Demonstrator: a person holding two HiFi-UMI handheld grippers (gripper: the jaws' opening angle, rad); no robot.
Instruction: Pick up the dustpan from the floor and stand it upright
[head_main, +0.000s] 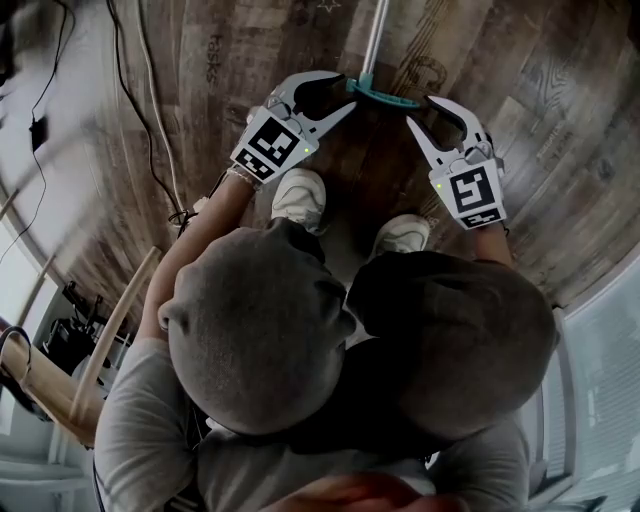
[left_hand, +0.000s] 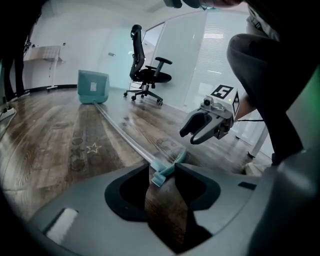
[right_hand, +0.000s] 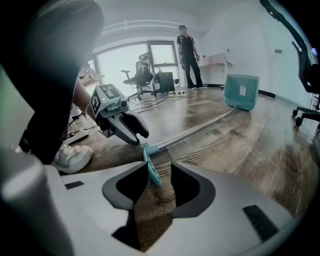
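The dustpan (left_hand: 93, 87) lies flat on the wood floor (head_main: 560, 120), its pole leading back to the teal handle grip (head_main: 383, 95). The left gripper (head_main: 345, 92) and right gripper (head_main: 422, 110) flank that grip with jaws spread and empty, seemingly so each can take one end

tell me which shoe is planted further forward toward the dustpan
The left shoe: its toe reaches nearer the dustpan handle, while the right shoe sits further back.

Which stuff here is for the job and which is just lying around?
For the job: teal plastic dustpan with long silver handle, lying down; left gripper and right gripper, both open at its handle end.
Just lying about: black wheeled office chair; thin black cables.
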